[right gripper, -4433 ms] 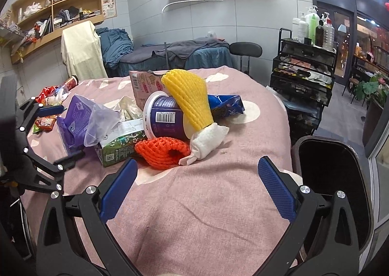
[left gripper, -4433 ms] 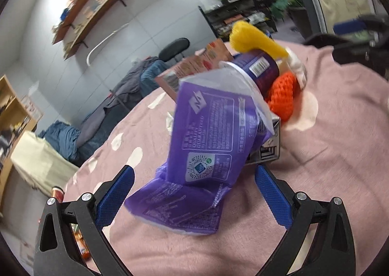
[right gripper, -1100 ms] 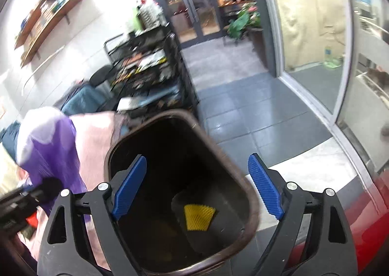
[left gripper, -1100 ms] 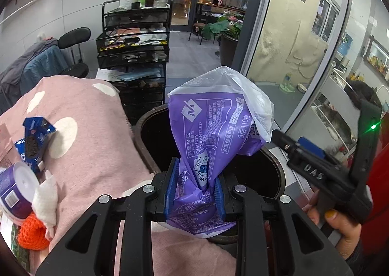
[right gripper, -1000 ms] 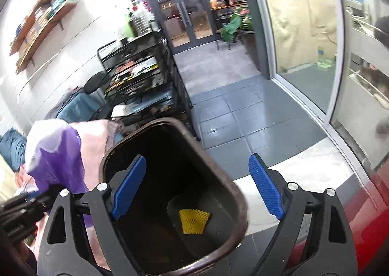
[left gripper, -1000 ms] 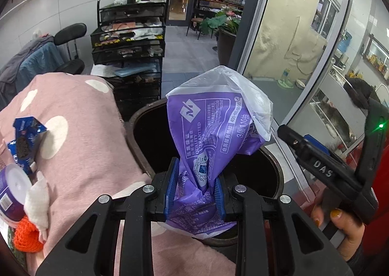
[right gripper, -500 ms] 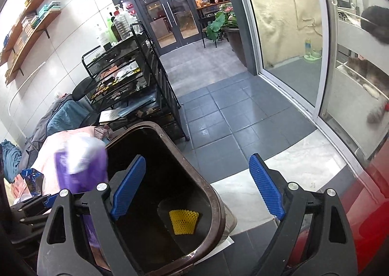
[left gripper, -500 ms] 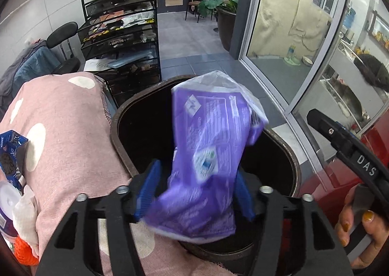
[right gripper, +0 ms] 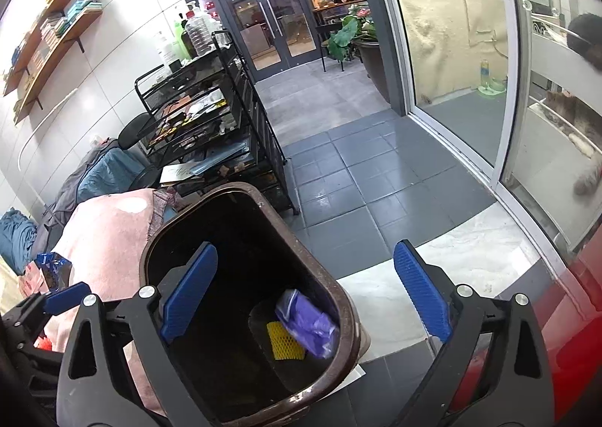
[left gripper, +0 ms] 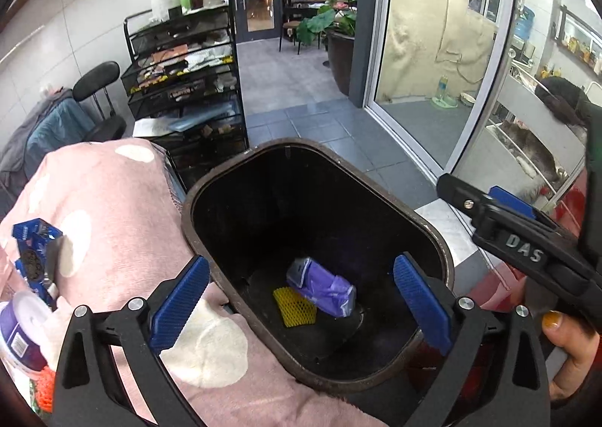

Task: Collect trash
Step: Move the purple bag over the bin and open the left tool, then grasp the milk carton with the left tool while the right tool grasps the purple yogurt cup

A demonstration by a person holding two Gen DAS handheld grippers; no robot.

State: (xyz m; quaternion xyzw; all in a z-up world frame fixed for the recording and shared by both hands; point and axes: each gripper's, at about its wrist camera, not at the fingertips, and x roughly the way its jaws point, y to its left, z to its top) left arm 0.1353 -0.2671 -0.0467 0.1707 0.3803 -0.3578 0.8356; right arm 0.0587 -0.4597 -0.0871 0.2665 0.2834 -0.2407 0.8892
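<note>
Over the brown bin (left gripper: 425,235) both claws hang spread: the left gripper (left gripper: 301,299) and right gripper (right gripper: 304,295) are opening, nothing between their pads. Down on the bin's floor the purple bag (left gripper: 321,285) lies touching the yellow net (left gripper: 293,306).

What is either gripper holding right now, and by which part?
Nothing. The left gripper and right gripper are both opening and empty; the purple bag lies in the bin.

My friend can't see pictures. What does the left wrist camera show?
A purple bag and a yellow net lie inside a dark bin beside a pink table. The left gripper above is opening, holding nothing.
</note>
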